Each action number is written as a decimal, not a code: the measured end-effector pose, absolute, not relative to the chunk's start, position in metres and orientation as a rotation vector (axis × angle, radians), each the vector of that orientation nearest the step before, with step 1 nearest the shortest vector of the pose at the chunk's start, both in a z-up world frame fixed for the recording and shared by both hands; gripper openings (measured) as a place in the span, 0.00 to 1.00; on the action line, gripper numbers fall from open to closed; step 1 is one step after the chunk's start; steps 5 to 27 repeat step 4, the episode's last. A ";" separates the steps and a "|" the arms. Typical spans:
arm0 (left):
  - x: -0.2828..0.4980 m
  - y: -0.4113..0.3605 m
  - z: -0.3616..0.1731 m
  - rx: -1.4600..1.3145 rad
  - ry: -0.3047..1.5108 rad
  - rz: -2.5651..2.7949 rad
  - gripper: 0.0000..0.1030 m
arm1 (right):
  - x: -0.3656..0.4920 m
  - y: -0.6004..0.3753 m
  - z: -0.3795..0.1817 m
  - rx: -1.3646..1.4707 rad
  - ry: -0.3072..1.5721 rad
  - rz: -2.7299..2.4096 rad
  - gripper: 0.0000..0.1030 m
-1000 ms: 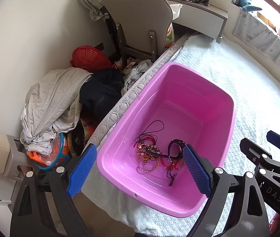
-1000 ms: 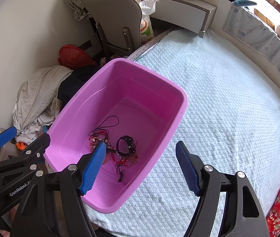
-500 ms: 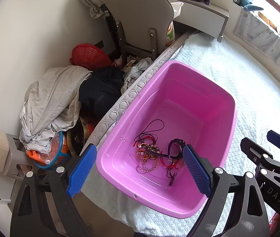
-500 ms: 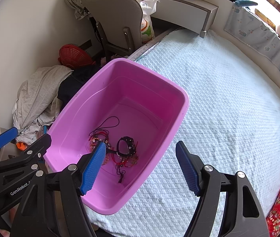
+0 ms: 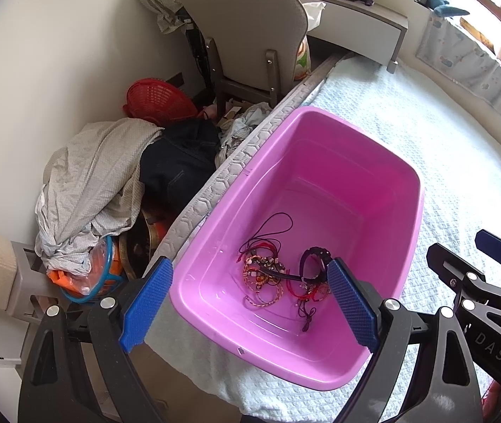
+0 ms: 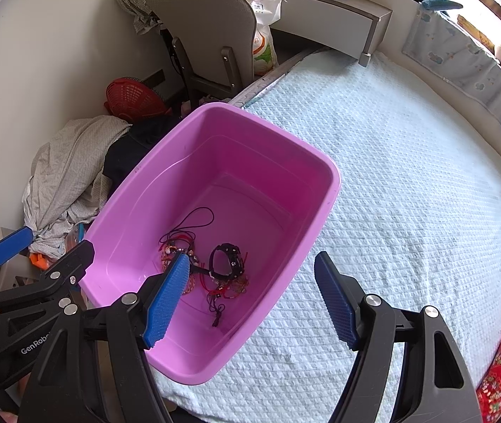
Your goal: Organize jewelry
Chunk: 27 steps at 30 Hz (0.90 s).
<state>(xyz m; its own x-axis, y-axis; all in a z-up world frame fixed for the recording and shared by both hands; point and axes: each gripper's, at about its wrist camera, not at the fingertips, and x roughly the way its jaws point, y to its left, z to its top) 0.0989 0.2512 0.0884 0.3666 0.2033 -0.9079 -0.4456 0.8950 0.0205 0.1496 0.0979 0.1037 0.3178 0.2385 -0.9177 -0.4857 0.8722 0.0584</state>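
While the left gripper (image 5: 250,303) hangs above the near end of the pink tub (image 5: 384,162), its blue fingers (image 5: 146,305) spread wide and hold nothing. Through that gap, the jewelry (image 5: 280,275) lies in a tangled heap on the tub's floor: beaded bracelets, red and dark cords, and a black watch (image 5: 315,264) among them. The tub sits at the edge of the bed (image 5: 444,148).

From the right wrist, the right gripper (image 6: 250,299) also stands wide apart and empty, straddling the tub's near right wall, with the bed's quilt bare around it. The same heap sits just beyond its left finger.

This fits either jewelry gathered into the tub as wanted or a tangle awaiting sorting; the pictures do not settle which. Any pick would need a finger slid under one strand, since the cords interlock.
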 end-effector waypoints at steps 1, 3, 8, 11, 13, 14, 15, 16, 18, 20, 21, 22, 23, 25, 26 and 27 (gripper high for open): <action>0.099 0.252 0.088 -0.245 1.124 0.421 0.85 | 0.150 0.098 0.104 -0.246 1.154 0.483 0.68; 0.099 0.252 0.088 -0.245 1.125 0.420 0.85 | 0.150 0.098 0.104 -0.246 1.154 0.483 0.68; 0.099 0.252 0.088 -0.245 1.124 0.421 0.85 | 0.150 0.098 0.104 -0.246 1.154 0.482 0.68; 0.099 0.252 0.088 -0.245 1.124 0.421 0.85 | 0.150 0.098 0.104 -0.246 1.154 0.482 0.68; 0.099 0.252 0.088 -0.245 1.124 0.421 0.85 | 0.150 0.098 0.104 -0.246 1.154 0.482 0.68; 0.099 0.252 0.088 -0.245 1.124 0.421 0.85 | 0.150 0.098 0.104 -0.246 1.154 0.482 0.68; 0.099 0.252 0.088 -0.245 1.124 0.421 0.85 | 0.150 0.098 0.104 -0.246 1.154 0.482 0.68; 0.099 0.252 0.088 -0.245 1.124 0.421 0.85 | 0.150 0.098 0.104 -0.246 1.154 0.482 0.68; 0.099 0.252 0.088 -0.245 1.124 0.421 0.85 | 0.150 0.098 0.104 -0.246 1.154 0.482 0.68; 0.099 0.252 0.088 -0.245 1.124 0.421 0.85 | 0.150 0.098 0.104 -0.246 1.154 0.482 0.68; 0.099 0.252 0.088 -0.245 1.124 0.421 0.85 | 0.150 0.098 0.104 -0.246 1.154 0.482 0.68; 0.099 0.252 0.088 -0.245 1.124 0.421 0.85 | 0.150 0.098 0.104 -0.246 1.154 0.482 0.68; 0.099 0.252 0.088 -0.245 1.124 0.421 0.85 | 0.150 0.098 0.104 -0.246 1.154 0.482 0.68; 0.099 0.252 0.088 -0.245 1.124 0.421 0.85 | 0.150 0.098 0.104 -0.246 1.154 0.482 0.68; 0.099 0.252 0.088 -0.245 1.124 0.421 0.85 | 0.150 0.098 0.104 -0.246 1.154 0.482 0.68; 0.099 0.252 0.088 -0.245 1.124 0.421 0.85 | 0.150 0.098 0.104 -0.246 1.154 0.482 0.68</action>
